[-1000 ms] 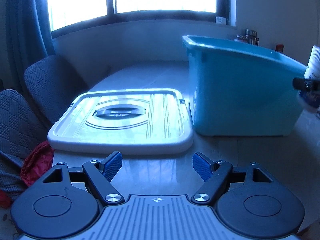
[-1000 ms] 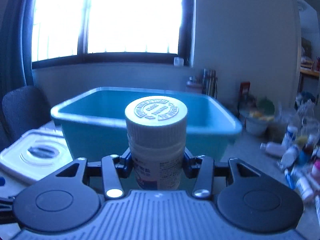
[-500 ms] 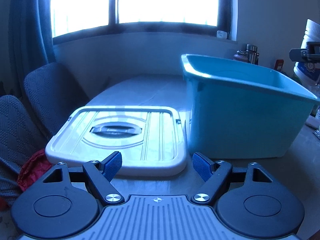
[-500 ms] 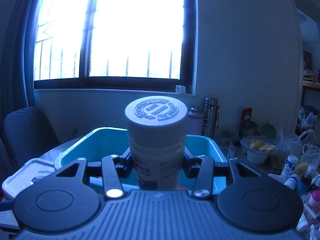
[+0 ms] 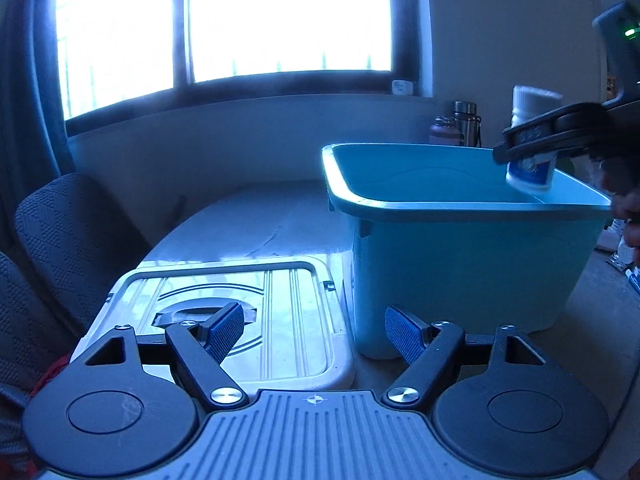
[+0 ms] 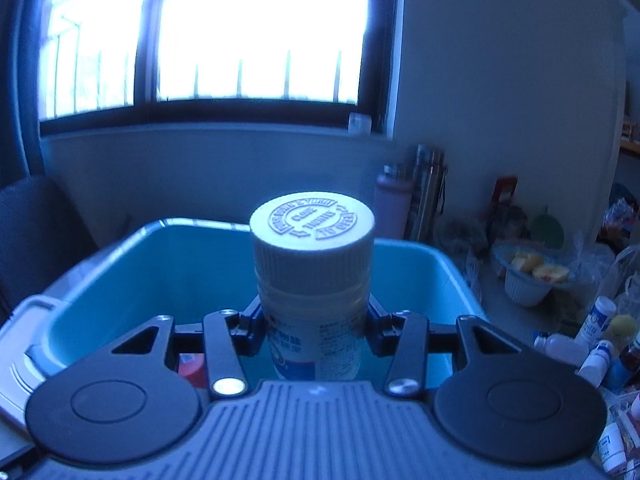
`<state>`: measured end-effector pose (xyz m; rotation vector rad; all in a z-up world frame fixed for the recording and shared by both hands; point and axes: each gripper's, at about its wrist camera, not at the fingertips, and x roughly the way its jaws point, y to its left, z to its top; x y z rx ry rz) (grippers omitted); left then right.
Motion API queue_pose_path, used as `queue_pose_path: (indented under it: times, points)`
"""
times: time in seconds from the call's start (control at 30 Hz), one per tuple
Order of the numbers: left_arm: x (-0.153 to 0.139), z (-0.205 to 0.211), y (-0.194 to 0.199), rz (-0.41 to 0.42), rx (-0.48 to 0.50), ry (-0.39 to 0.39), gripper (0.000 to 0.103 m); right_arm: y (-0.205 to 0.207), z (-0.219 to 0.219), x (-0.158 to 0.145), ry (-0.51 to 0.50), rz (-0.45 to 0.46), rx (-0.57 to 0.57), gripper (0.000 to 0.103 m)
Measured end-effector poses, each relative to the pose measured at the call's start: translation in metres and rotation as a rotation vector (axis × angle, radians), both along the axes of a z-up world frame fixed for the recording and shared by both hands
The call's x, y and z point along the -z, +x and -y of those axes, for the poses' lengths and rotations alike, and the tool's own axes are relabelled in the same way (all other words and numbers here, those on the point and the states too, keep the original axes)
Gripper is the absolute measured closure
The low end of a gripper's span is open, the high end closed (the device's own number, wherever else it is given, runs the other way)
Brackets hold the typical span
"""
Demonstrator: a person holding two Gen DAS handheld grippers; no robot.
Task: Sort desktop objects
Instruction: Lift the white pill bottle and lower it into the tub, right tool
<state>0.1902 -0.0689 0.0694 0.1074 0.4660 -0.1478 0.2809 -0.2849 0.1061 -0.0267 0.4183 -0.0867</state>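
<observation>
Because the right gripper [image 6: 314, 322] clamped the white pill bottle [image 6: 314, 280] low on its smooth body, a slack grip could have let it slip, and a release near the rim might have bounced it off the teal storage bin [image 6: 132, 264] onto the surface [image 5: 592, 312]. Its fingers held the bottle upright above the bin's open mouth. Beyond the left gripper [image 5: 316, 334], whose fingers stood spread and empty, lay the white bin lid [image 5: 288, 304], just beside the bin.

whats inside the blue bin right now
Through the right gripper, a red object shows on the blue bin's floor. The held white bottle and gripper body cover the rest.
</observation>
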Motion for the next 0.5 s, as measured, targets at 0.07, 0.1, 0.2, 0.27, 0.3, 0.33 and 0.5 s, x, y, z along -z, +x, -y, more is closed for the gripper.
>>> queue_pose_path:
  times: [0.07, 0.1, 0.2, 0.27, 0.3, 0.33, 0.5]
  points:
    - [0.001, -0.004, 0.004, -0.011, -0.002, -0.019, 0.023, 0.010, 0.000, 0.002, -0.002, -0.041, 0.007, 0.055]
    - [0.002, -0.006, 0.006, -0.019, -0.005, -0.026, 0.023, 0.015, 0.000, 0.003, -0.003, -0.061, 0.010, 0.055]
    - [0.007, -0.010, 0.011, -0.041, -0.004, -0.031, 0.023, 0.031, 0.000, 0.005, -0.005, -0.122, 0.020, 0.055]
    - [0.010, -0.013, 0.014, -0.053, -0.002, -0.029, 0.023, 0.035, -0.001, 0.007, -0.017, -0.149, 0.033, 0.055]
    - [0.010, -0.015, 0.016, -0.055, -0.001, -0.033, 0.023, 0.037, 0.000, 0.009, -0.020, -0.165, 0.036, 0.055]
    - [0.011, -0.016, 0.018, -0.057, -0.002, -0.037, 0.023, 0.038, 0.000, 0.010, -0.017, -0.181, 0.038, 0.055]
    - [0.014, -0.023, 0.026, -0.074, -0.020, -0.075, 0.023, 0.040, -0.005, 0.008, -0.058, -0.215, 0.050, 0.039]
